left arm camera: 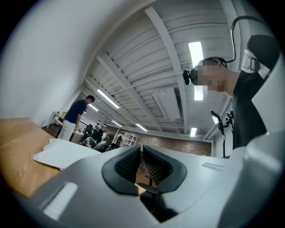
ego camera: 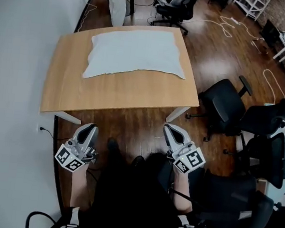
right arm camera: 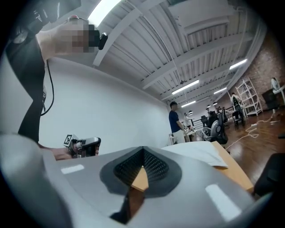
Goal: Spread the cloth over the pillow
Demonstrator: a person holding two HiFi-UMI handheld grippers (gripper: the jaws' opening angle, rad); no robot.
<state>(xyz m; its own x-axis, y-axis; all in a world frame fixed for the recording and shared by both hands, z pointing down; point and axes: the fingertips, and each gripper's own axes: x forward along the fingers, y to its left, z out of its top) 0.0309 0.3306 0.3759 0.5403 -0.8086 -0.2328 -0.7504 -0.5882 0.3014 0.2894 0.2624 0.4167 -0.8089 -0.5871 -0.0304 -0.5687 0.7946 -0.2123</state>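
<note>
As the person stands short of the bench, both tools hang low at hip level. The left gripper [ego camera: 91, 128] points forward, and in its own view [left arm camera: 141, 150] the jaws are pressed together with nothing between them. Same story on the other side: the right gripper [ego camera: 170, 129] has its jaws together and empty in its own view [right arm camera: 142, 154], just a sliver of wood colour showing behind the pads. Neither tool touches the bench or anything on it.

Below them is dark wooden floor [ego camera: 141, 131], then the near edge of the light wooden bench [ego camera: 109, 95], bare along its front half. Further back, on the far half of the bench, lies the pale cloth [ego camera: 136, 52]. It's spread out flat over a soft rectangular bulk, one corner tailing off toward the near left. The pillow itself is fully covered, so I can't pick it out.

Off to the right, black office chairs [ego camera: 223, 106] crowd the floor. Beyond the bench, white cables [ego camera: 231, 24] snake across the boards. Deep in the room a person in dark blue [right arm camera: 175, 119] stands by a table.
</note>
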